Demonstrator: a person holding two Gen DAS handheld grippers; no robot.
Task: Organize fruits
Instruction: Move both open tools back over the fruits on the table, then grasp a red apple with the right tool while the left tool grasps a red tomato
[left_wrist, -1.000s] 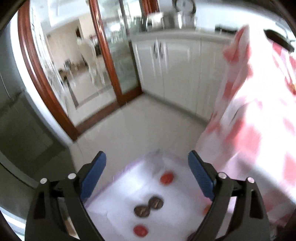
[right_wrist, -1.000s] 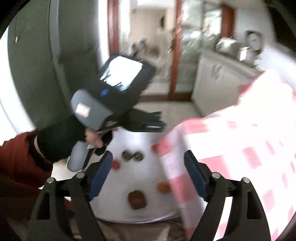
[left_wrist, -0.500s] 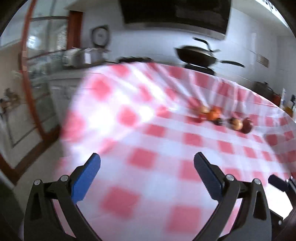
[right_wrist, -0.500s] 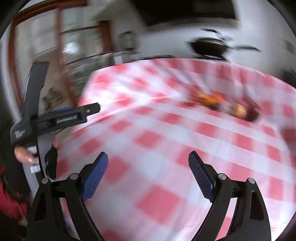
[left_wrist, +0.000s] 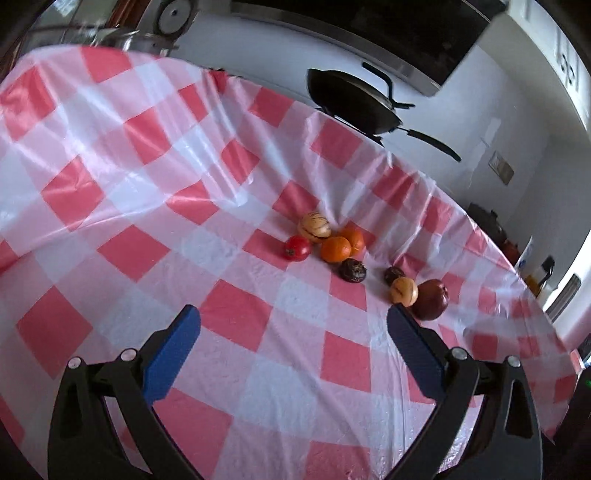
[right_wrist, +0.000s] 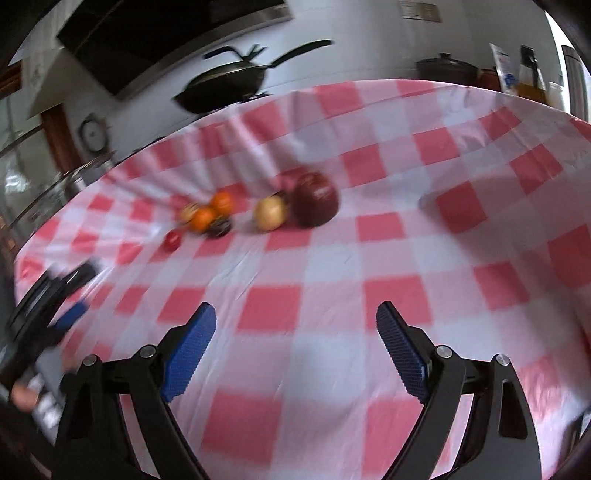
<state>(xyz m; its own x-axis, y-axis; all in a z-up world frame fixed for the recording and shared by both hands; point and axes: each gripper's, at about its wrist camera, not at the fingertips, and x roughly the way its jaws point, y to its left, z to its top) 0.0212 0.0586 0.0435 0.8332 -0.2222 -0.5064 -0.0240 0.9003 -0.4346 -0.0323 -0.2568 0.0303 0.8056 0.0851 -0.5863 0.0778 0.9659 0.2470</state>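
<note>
Compared with one second earlier, both wrist views had swung from the floor and a low white surface up onto the checked tablecloth (left_wrist: 229, 317); half a second earlier the fruit sat farther off. The left gripper (left_wrist: 291, 328) hovered above the cloth, jaws spread wide, nothing between them. The right gripper (right_wrist: 295, 325) was likewise wide and empty, its view blurred. Fruit lay mid-table beyond both: tomato (left_wrist: 297, 248), two oranges (left_wrist: 335, 249), striped melon (left_wrist: 314, 226), dark passion fruit (left_wrist: 352, 270), pale round fruit (left_wrist: 404, 291) touching the dark red apple (left_wrist: 430, 299). The group's long axis ran left to right. A wok (left_wrist: 352, 105) stood behind the table.
</note>
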